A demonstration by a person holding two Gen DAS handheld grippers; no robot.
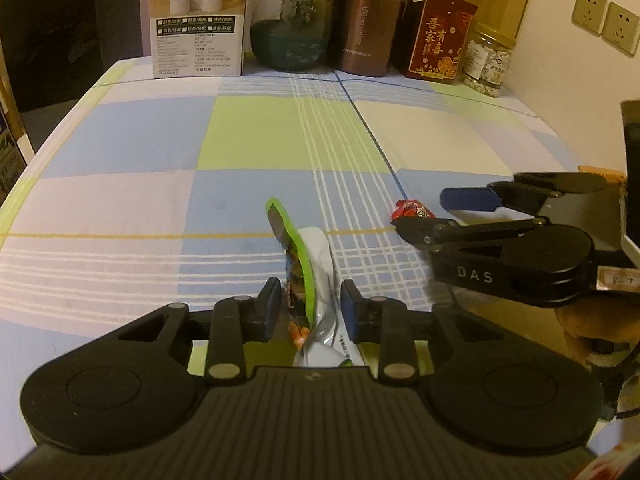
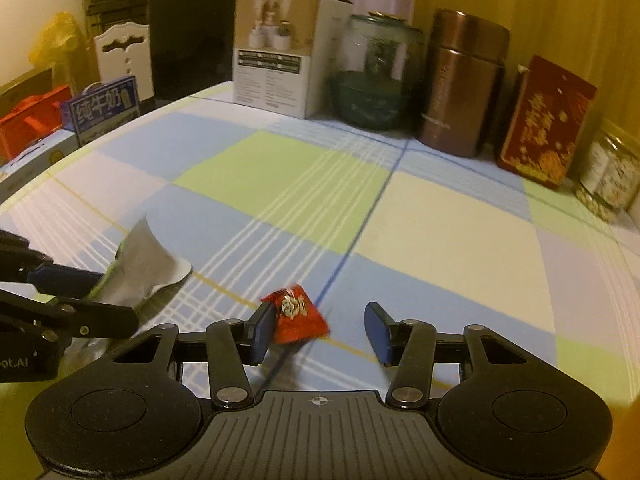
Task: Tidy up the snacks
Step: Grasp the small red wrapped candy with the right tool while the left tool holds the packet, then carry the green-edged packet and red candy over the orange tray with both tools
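I see matt checked cloth over the tabletop [image 2: 440, 240], glossy foil on the red snack packet [image 2: 298, 316], and matt black plastic tongs [image 2: 320, 330].

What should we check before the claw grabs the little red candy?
1. Right gripper open: ok, fingers spread wide.
2. Red candy between the fingers: ok, though it sits against the left finger, off centre.
3. Candy lying on the tablecloth: ok.
4. Left gripper has the green and white snack bag: ok, the bag sits between its fingers.
5. Grippers apart from each other: ok, close but not touching.
6. Where the candy should go: cannot tell.
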